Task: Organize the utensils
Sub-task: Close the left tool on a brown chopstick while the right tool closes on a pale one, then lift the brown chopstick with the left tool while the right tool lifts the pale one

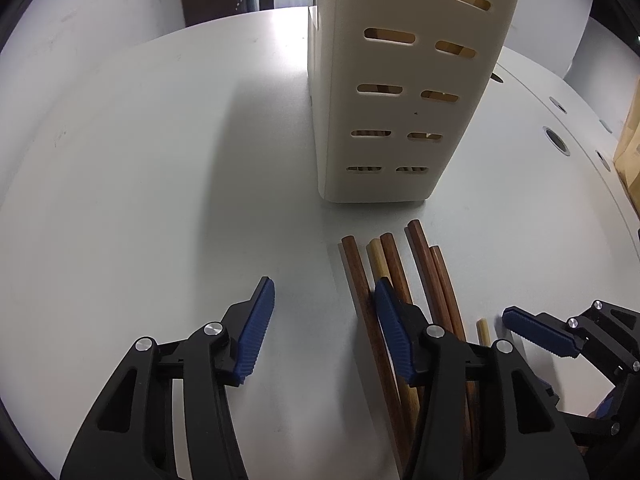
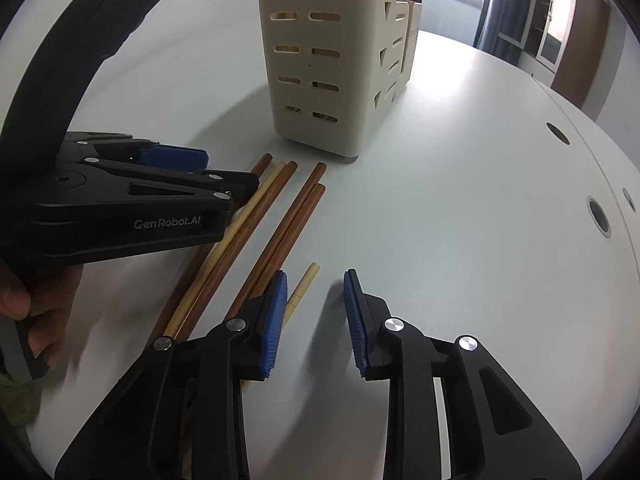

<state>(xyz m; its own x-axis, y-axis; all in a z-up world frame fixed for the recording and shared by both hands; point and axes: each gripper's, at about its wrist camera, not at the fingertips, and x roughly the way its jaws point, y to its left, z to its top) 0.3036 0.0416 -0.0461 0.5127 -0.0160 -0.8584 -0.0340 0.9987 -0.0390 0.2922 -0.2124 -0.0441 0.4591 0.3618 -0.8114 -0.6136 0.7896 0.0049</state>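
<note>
Lying loose on the pale grey table top (image 1: 140,160) is a small heap of long, thin, round chopsticks (image 2: 276,220): most are reddish-brown wood with blunt flat ends, and a couple are pale bamboo yellow, one of them (image 2: 306,280) shorter in view and set a little apart from the rest. Nearest to me, the right gripper (image 2: 314,320), black with ribbed blue pads (image 2: 274,328), points down at the table with its jaws partly apart and nothing between them but bare table; its left pad sits just beside the pale stick, and I cannot tell whether it touches it. The left gripper (image 1: 324,328), of the same make, stands somewhat wider open, also gripping nothing; one blue pad (image 1: 394,336) rests over or against the brown sticks, while the other hangs above bare table. A hand (image 2: 36,312) wraps around the left gripper's black handle at the edge of the right wrist view. Beyond the sticks' blunt ends, just past them, stands a tall cream plastic utensil holder (image 1: 400,100), upright, its walls pierced with rows of short slots, through which more pale sticks show inside. Farther off, round holes (image 2: 598,216) dot the table surface, and past the table's edge are a dark doorway and window frames.
</note>
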